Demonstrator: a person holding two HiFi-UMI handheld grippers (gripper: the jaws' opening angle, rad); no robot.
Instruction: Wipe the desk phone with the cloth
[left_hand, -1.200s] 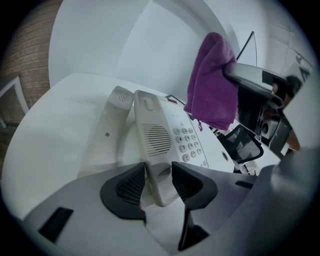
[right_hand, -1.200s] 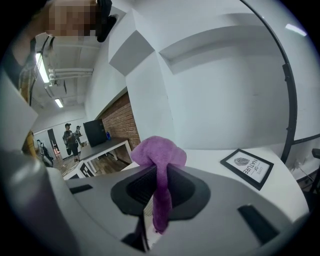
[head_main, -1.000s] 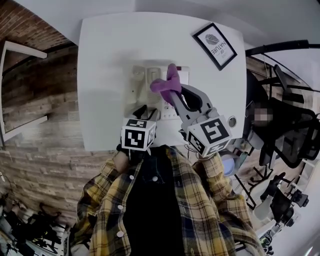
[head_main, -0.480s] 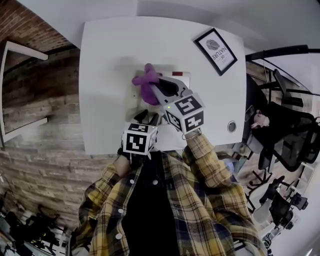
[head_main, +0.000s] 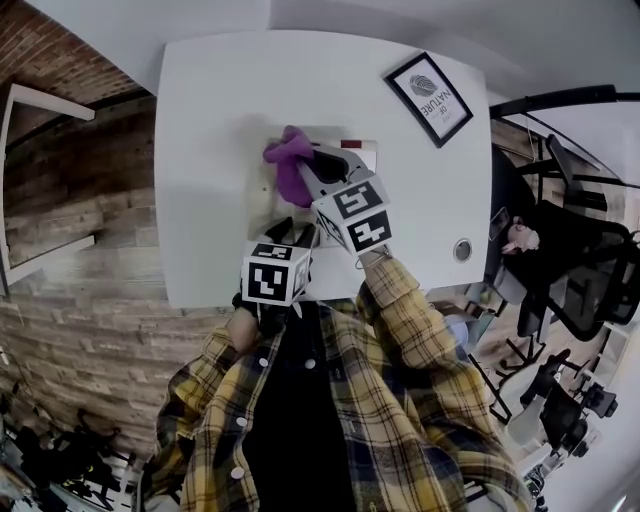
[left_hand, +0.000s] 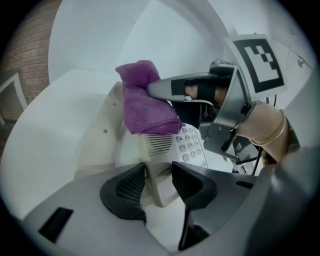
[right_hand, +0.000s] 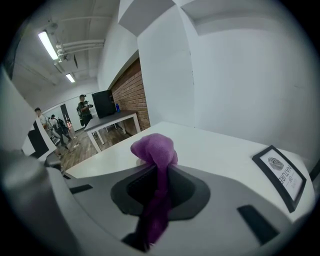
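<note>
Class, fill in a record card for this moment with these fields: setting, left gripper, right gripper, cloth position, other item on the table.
Setting: white table with a desk phone on it
Left gripper: jaws closed on the phone's near edge, apparently bracing it
Right gripper: jaws shut on the purple cloth
Cloth position: pressed on the phone's upper part, just above the speaker grille and keypad
Other item: framed picture near the table's far right corner
</note>
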